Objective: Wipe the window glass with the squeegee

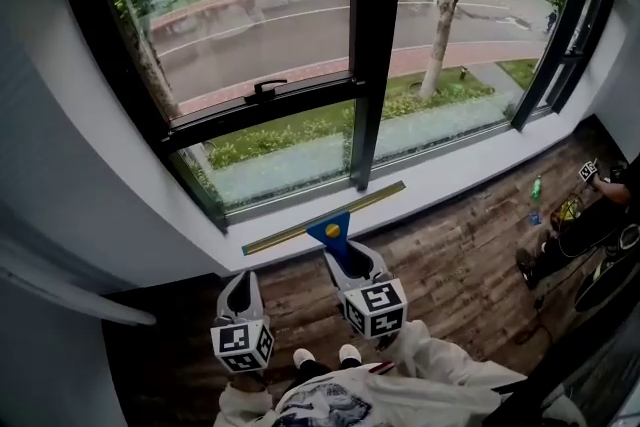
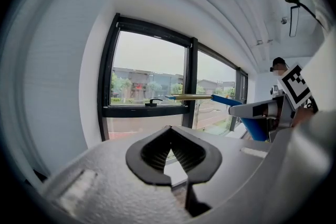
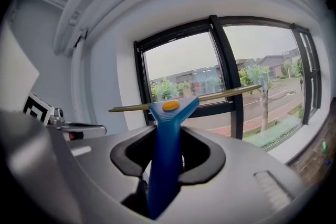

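We hold the squeegee (image 1: 331, 229) in the right gripper (image 1: 352, 261). The right gripper view shows both dark pads of that gripper (image 3: 168, 138) pressed against the blue handle, which rises from between them to a flared head with a yellow oval button. The squeegee (image 3: 171, 112) carries its long brass-coloured blade crosswise, tilted a little up toward the right.

From the head view the blade lies in front of the near edge of the white sill (image 1: 455, 173), below the lower left pane and the black middle post (image 1: 376, 45) of the window (image 1: 260, 20). It is near the glass, and no view shows it touching.

The left gripper (image 1: 241, 287) hangs lower and to the left, apart from the squeegee, over the wooden floor (image 1: 455, 265). In its own view the left gripper (image 2: 170, 129) has its tips pressed together with nothing between them, leaving only a diamond-shaped gap behind the pads. That view also shows the squeegee (image 2: 209, 97) level with the window's cross bar, with the right gripper (image 2: 262, 110) at the right edge. The right gripper view catches the left gripper (image 3: 73, 126) at its left edge.

A small black latch handle (image 1: 266, 88) sits on the cross bar of the left pane. Our white shoes (image 1: 321, 356) show at the bottom edge. At the right edge of the floor another person (image 1: 600, 215) is close to the wall, with a green bottle (image 1: 537, 186) by the sill
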`<move>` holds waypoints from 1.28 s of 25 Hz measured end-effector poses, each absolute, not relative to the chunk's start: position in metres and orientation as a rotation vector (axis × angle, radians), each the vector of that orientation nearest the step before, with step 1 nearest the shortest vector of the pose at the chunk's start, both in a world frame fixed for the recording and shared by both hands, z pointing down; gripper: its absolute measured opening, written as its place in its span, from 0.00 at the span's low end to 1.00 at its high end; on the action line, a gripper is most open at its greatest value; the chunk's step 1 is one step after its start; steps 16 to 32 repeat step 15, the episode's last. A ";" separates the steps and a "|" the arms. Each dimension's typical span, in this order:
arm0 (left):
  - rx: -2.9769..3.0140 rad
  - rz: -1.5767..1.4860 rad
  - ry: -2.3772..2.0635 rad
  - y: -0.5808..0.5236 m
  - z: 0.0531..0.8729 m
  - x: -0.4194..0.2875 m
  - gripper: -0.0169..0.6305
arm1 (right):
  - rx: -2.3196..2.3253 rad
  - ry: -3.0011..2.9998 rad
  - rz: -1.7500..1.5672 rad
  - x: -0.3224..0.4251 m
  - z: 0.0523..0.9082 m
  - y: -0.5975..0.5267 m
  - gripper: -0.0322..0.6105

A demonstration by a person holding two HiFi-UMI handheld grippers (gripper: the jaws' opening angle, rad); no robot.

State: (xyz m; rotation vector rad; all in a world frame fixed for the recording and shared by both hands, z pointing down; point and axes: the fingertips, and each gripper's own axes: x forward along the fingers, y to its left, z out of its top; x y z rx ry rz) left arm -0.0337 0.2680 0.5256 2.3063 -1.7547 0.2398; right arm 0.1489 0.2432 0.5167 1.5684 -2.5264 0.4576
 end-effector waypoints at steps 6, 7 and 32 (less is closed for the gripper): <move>2.351 0.259 -1.742 0.268 0.516 -0.032 0.03 | 1.586 -2.540 0.458 0.147 0.511 0.252 0.26; 2.360 0.258 -1.740 0.267 0.513 -0.033 0.03 | 1.596 -2.541 0.461 0.146 0.509 0.253 0.26; 2.395 0.216 -1.743 0.270 0.495 -0.044 0.03 | 1.639 -2.525 0.444 0.140 0.501 0.260 0.26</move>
